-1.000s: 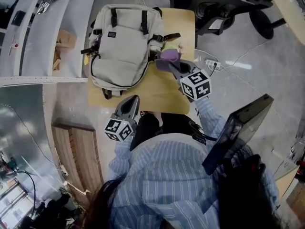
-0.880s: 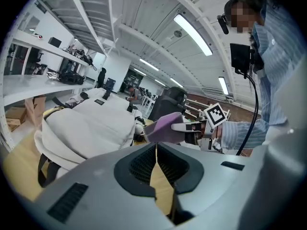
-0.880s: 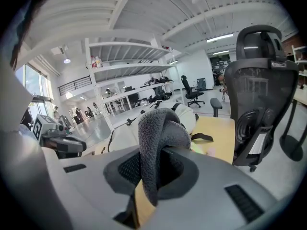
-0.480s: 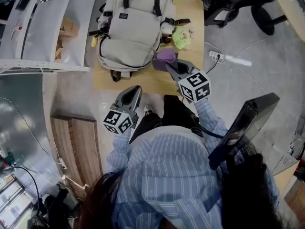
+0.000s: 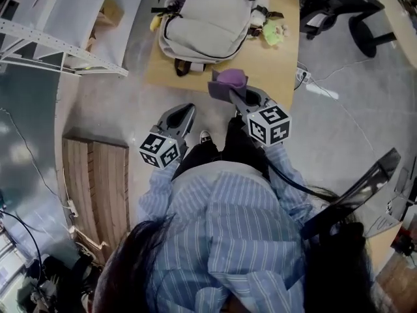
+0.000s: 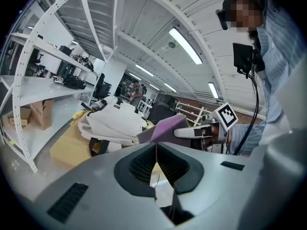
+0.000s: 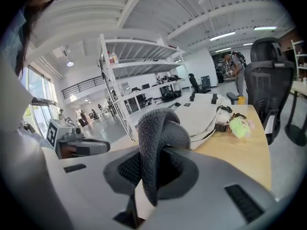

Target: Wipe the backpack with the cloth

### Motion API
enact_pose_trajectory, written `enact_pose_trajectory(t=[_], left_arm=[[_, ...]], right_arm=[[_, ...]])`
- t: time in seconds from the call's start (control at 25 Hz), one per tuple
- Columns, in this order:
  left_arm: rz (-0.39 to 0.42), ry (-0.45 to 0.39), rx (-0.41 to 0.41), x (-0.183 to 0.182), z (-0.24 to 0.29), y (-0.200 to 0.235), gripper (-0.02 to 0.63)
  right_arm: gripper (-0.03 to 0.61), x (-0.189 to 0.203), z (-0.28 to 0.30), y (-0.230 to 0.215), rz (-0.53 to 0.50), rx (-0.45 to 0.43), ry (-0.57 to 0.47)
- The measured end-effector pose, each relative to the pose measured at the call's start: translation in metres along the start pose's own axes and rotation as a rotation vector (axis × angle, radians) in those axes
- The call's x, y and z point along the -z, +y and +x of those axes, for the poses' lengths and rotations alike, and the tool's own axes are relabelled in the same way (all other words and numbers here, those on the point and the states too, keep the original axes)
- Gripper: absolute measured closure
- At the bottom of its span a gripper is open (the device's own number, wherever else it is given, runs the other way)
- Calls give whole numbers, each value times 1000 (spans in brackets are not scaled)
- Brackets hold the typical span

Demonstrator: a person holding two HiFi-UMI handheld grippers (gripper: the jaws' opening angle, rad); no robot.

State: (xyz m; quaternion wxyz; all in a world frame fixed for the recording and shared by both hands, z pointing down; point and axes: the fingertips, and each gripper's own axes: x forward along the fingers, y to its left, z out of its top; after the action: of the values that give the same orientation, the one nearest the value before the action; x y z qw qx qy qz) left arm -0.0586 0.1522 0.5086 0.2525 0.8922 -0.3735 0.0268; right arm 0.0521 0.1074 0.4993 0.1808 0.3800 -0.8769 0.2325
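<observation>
The right hand-held gripper [image 5: 228,91] is clamped on a bunched purple fleece cloth [image 5: 229,79], short of the beige fabric backpack [image 5: 208,12] on the wooden tabletop [image 5: 277,64]. The left hand-held gripper [image 5: 184,114], pinched together on nothing, hangs back; unsteadied, that bag might slide when wiped.

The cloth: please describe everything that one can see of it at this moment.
The cloth is purple, though it looks grey in the right gripper view, with a soft, fleecy pile. It is bunched into a loose fold, not spread flat. The fingers of the right gripper are shut on it, and one end hangs down between them. It is held in the air by the near edge of the wooden table, apart from the beige backpack. Nothing else touches it.
</observation>
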Motion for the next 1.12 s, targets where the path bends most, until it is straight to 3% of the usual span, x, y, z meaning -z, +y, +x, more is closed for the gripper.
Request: enact_pose_trajectory(t=[0.28,0.44,0.84,1.12], left_arm=[[51,17,92,19,-25,-24,601],[53,74,149,43,-30,-39,601],[58,173,255,61,-7,-54,601],[80,181,276,60,-4,-60,601]], right_arm=[[537,38,-29,42,20,37,-20],[537,62,-45,55,34,66,-10],[537,83,-76,42,91,162,-7],[537,93,-76,47,104,150,10]])
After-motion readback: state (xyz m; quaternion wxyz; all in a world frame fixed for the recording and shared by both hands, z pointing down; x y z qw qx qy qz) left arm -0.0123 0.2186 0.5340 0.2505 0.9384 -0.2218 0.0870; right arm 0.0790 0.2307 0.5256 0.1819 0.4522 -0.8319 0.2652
